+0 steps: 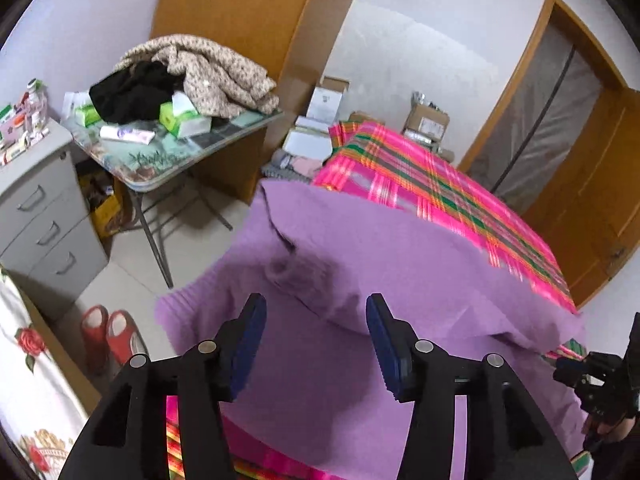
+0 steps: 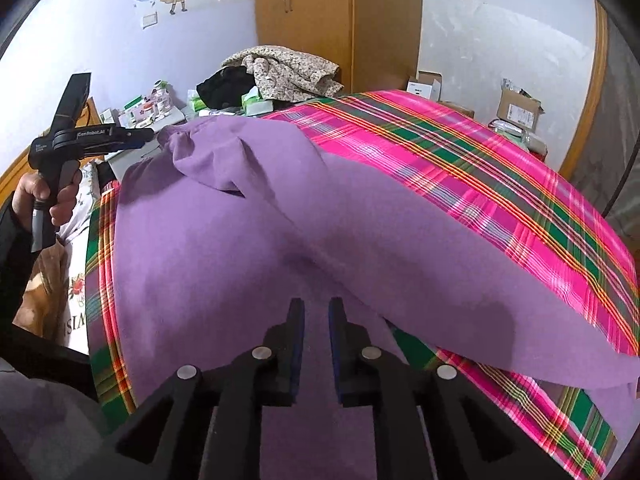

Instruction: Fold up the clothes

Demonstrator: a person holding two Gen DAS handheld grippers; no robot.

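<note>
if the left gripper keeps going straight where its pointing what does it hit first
Most likely the purple sweater spread on the plaid bedspread; the open left gripper aims down at its folded upper layer, though depth is unclear.

Before me is the bed (image 2: 500, 168), covered with a pink and green checked sheet (image 1: 420, 176). A purple sweater (image 2: 224, 240) lies spread directly on it.

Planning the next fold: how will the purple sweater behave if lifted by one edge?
The purple sweater would probably go limp and drape, since its folded-over sleeve already sags in soft creases. The knit looks thick, so likely fairly heavy for cloth. On the smooth plaid sheet it may slide rather than stay put.
</note>
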